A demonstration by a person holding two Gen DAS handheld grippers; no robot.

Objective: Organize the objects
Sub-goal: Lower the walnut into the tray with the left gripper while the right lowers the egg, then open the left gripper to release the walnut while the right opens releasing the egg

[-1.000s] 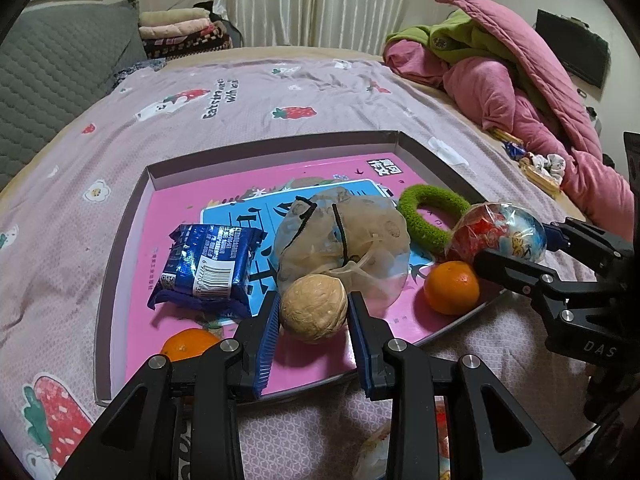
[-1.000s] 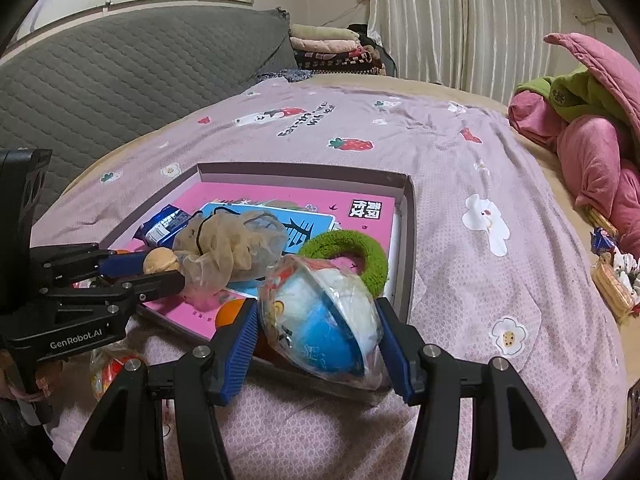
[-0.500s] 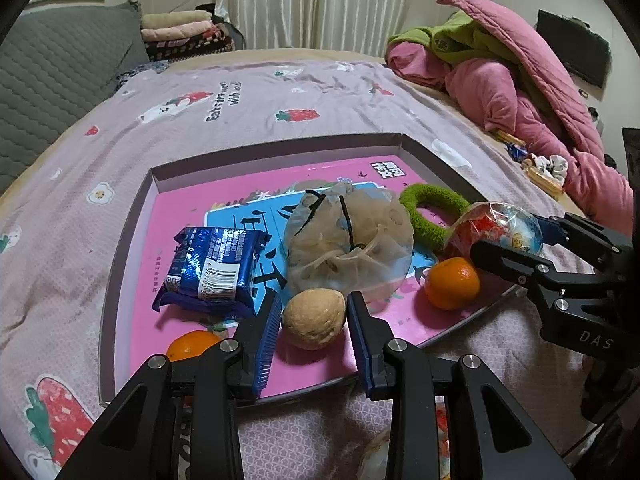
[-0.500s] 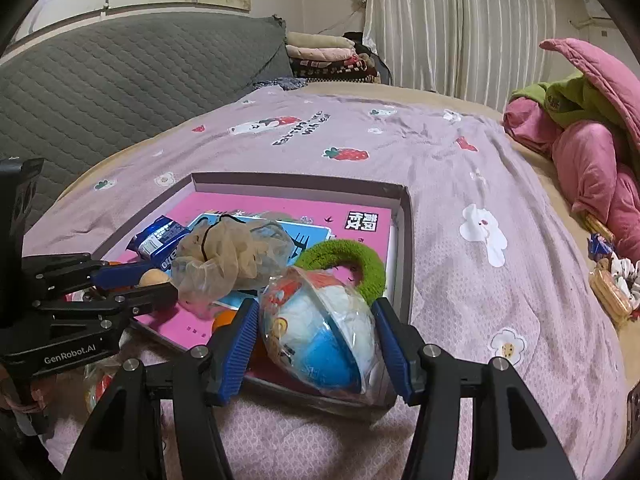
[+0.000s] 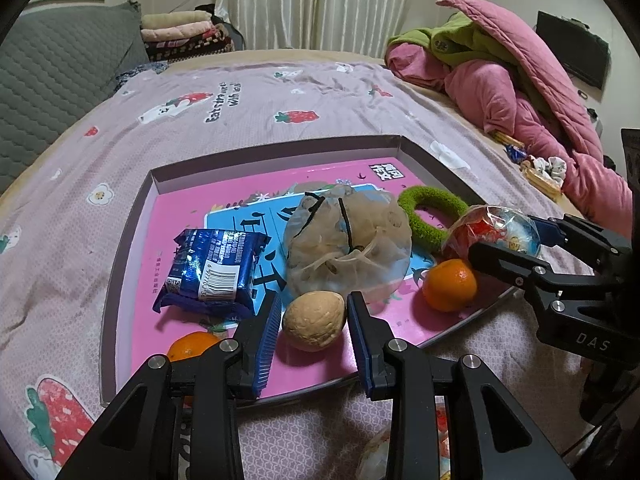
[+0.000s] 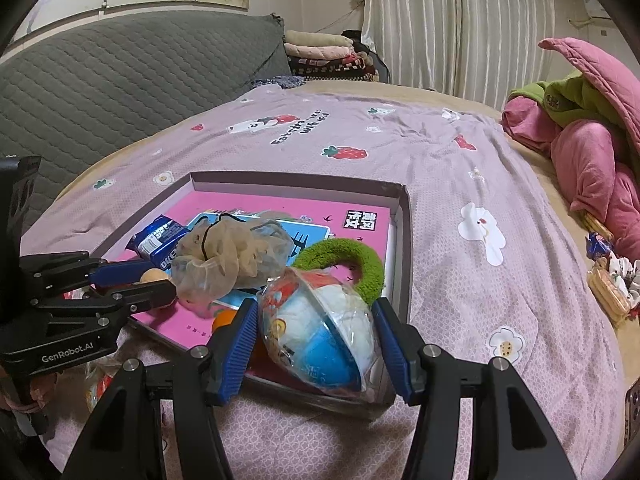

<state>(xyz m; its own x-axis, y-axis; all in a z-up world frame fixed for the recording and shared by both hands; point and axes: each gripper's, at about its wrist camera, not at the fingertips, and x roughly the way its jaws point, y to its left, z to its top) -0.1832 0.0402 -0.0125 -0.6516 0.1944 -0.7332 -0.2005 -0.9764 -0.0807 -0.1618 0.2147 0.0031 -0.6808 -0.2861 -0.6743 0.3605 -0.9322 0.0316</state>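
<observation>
A: What is the left hand-held gripper (image 5: 313, 322) doing?
B: Its blue pads are sitting narrow around a tan walnut (image 5: 314, 320), with a thin gap showing on each side, so I cannot tell whether they are pressing it. The walnut is resting low over the near edge of the pink-lined tray (image 5: 224, 168).

A: And just beyond its tips?
B: A gauzy beige pouch (image 5: 348, 240) is lying straight ahead of it, a blue snack packet (image 5: 216, 268) is sitting ahead and to its left, and one orange (image 5: 192, 346) is peeking out beside its left finger.

A: What is the right hand-held gripper (image 6: 316, 340) carrying?
B: It is gripping a plastic-wrapped toy ball (image 6: 320, 336), both pads touching the wrapper, above the tray's near right corner. Another orange (image 5: 450, 285) is lying just under and left of it.

A: Anything farther out?
B: A green fuzzy ring (image 6: 344, 260) is lying past the ball, inside the tray. Beyond that the strawberry-print bed sheet (image 6: 400, 136) is stretching away, with a pink quilt (image 6: 592, 136) heaped far right.
</observation>
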